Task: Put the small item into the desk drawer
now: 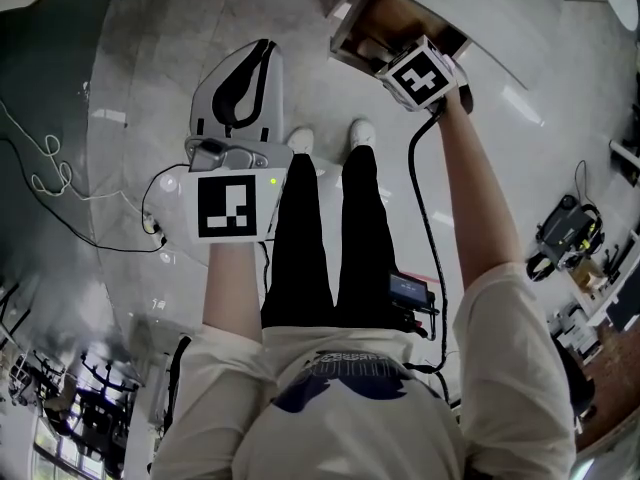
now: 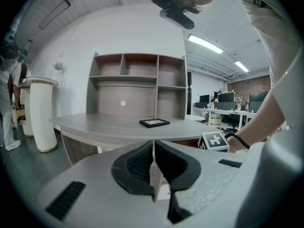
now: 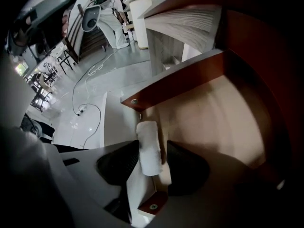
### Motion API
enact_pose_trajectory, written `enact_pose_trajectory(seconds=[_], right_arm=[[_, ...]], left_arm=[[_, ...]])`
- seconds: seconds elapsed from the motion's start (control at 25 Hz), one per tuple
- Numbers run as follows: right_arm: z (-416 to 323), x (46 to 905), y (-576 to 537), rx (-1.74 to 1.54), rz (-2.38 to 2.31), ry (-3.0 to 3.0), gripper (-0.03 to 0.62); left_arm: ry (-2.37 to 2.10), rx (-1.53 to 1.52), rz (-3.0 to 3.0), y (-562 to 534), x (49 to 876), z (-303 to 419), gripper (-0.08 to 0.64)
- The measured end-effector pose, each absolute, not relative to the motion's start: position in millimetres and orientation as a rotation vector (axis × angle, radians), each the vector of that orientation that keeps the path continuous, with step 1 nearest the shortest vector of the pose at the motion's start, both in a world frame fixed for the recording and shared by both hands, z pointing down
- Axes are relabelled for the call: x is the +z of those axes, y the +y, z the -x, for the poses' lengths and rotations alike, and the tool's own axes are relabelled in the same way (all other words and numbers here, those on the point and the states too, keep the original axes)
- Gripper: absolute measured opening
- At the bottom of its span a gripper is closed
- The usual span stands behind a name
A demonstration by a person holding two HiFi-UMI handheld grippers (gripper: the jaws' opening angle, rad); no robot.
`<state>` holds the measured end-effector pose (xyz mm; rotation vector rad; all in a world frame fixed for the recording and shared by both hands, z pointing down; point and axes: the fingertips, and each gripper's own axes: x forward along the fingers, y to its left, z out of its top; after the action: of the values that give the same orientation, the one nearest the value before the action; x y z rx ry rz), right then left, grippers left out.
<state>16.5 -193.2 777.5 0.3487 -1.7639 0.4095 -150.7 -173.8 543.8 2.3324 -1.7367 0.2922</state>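
Note:
In the right gripper view a small white, roll-shaped item (image 3: 148, 148) stands between the jaws of my right gripper (image 3: 154, 147). It leans on the left pad, and a gap shows at the right pad. The jaws are open, inside the pulled-out desk drawer (image 3: 213, 113), close to its reddish-brown wall (image 3: 171, 82). I cannot tell whether the item rests on the drawer floor. In the head view only this gripper's marker cube (image 1: 418, 76) shows at the drawer (image 1: 392, 20). My left gripper (image 1: 245, 73) hangs over the floor, away from the desk, shut and empty (image 2: 153, 152).
The grey desk top (image 2: 109, 127) carries a black picture frame (image 2: 154, 122) and a shelf unit (image 2: 137, 80). A white cylinder (image 2: 42, 115) stands to its left. Cables (image 1: 60, 188) lie on the shiny floor. The person's legs (image 1: 330, 238) stand in front of the drawer.

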Motion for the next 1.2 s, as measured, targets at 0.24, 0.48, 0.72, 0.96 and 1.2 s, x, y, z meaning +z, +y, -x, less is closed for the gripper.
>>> enact_pose_trajectory(seconds=[0.24, 0.48, 0.72, 0.96, 1.2], right_arm=[[-11, 759, -199, 0.420, -0.394, -1.842, 0.183], [-1, 703, -207, 0.527, -0.538, -2.060, 0.179], [-3, 587, -218, 0.508, -0.797, -2.383, 0.138], [-24, 443, -220, 0.332, -1.039, -2.623, 0.116], [-50, 325, -207, 0.127, -1.250, -2.711, 0.029]], left_arm=[[-1.731, 0.300, -2.346, -176, 539, 144, 0.012], [-1.745, 0.293, -2.372, -178, 516, 139, 0.012], [-1.761, 0.248, -2.401, -185, 464, 133, 0.012], [-1.775, 0.205, -2.466, -189, 389, 108, 0.012], [-1.815, 0.092, -2.518, -187, 297, 89, 0.012]])
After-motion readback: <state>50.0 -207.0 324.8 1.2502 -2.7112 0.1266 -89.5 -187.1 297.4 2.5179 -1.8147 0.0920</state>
